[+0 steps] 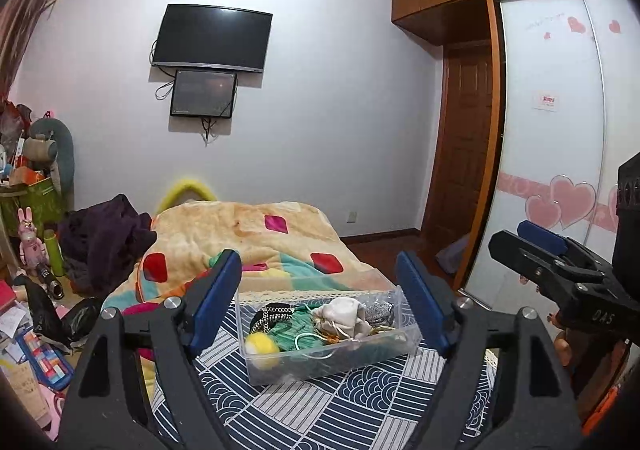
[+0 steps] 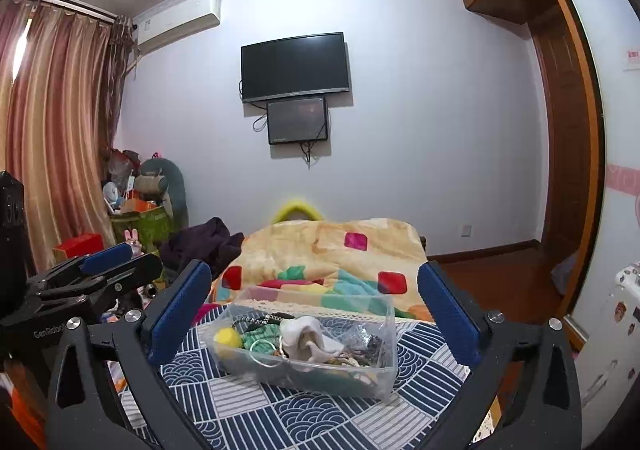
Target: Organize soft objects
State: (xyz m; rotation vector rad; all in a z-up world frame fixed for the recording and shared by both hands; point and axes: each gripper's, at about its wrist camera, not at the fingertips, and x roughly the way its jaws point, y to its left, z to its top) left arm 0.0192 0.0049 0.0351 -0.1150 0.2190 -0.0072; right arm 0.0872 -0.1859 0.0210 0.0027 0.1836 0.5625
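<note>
Soft objects (image 1: 340, 320) — a yellow pom-pom (image 1: 261, 346), green knit and a cream pouch (image 1: 340, 316) — lie in a clear plastic bin (image 1: 396, 350) on the blue patterned cloth (image 1: 360, 390). The left gripper (image 1: 320, 302) has its jaws wide apart with the bin ahead, between them; the right gripper (image 2: 314, 314) — jaws equally spread — frames the bin too, touching nothing.

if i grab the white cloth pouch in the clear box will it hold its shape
Probably not: the white drawstring cloth pouch looks crumpled and slumped, so it should sag. It seems light. Its cord lies among other items in the clear plastic box, so it may drag them.
</note>
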